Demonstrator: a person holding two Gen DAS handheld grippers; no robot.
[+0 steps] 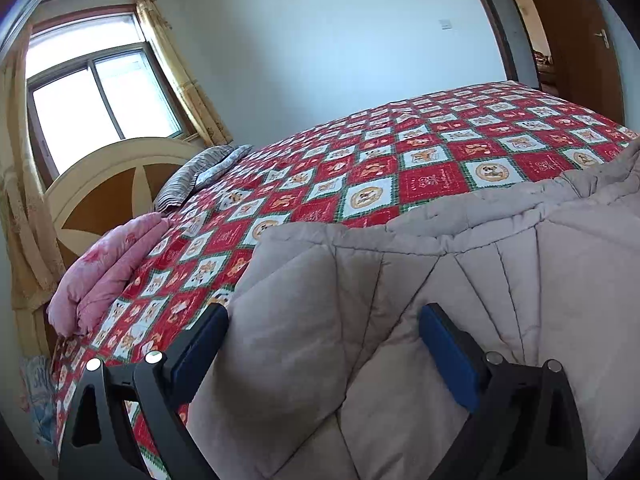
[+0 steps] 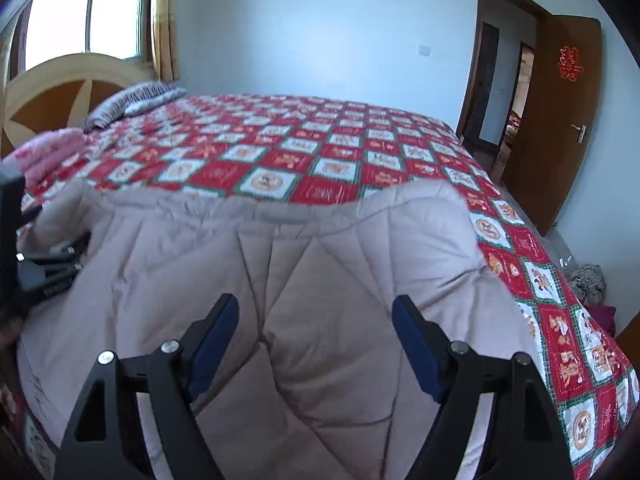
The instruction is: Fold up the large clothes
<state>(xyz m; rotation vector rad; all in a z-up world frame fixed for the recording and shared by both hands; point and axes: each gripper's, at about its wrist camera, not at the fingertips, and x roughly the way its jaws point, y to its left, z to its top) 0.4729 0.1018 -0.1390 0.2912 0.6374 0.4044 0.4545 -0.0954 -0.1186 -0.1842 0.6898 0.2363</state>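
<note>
Padding in a grey-beige quilted garment point(image 1: 400, 320) fills the near part of both views; it lies spread on the near side of a bed with a red-and-white checked bedspread point(image 1: 360, 168). The left gripper point(image 1: 324, 340) has its jaws spread wide over the garment's left portion, blue pads on either side of a puffy fold, nothing clamped. The right gripper point(image 2: 316, 332) is likewise released, its jaws apart above a seam in the middle of the garment. Only the right wrist view shows the garment's right edge, where it meets the bedspread, and the left gripper's black frame at its left border. It also takes in the open brown door point(image 2: 560, 120) whole. The left wrist view gives more of the head of the bed: the window point(image 1: 100, 104), the rounded headboard point(image 1: 108, 184), a folded pink quilt point(image 1: 108, 268) and a striped pillow point(image 1: 200, 172), all well apart from the garment
</note>
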